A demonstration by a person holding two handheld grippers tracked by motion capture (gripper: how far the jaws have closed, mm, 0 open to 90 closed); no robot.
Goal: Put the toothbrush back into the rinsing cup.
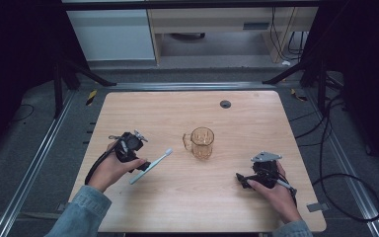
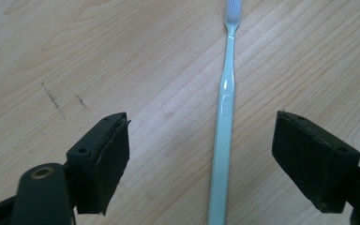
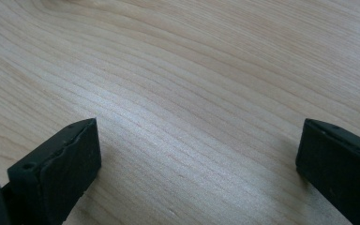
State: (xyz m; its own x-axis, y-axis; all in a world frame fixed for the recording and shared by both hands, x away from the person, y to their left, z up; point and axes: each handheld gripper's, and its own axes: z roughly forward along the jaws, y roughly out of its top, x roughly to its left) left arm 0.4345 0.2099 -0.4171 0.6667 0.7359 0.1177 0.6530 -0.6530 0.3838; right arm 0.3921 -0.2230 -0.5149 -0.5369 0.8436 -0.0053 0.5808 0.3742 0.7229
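Note:
A pale blue toothbrush (image 1: 152, 166) lies flat on the wooden table (image 1: 187, 106), its head pointing toward an amber glass mug (image 1: 201, 142) at the table's middle. My left gripper (image 1: 145, 165) hovers over the handle end, open. In the left gripper view the toothbrush (image 2: 224, 126) runs lengthwise between the two wide-apart jaws, touching neither. My right gripper (image 1: 241, 178) is held low over the table's right front, open, with bare wood between its jaws in the right gripper view.
A small dark round grommet (image 1: 225, 103) sits in the tabletop near the far edge. Cables (image 1: 335, 168) trail on the floor to the right of the table. Black frame legs (image 1: 74, 74) stand beyond the far corners.

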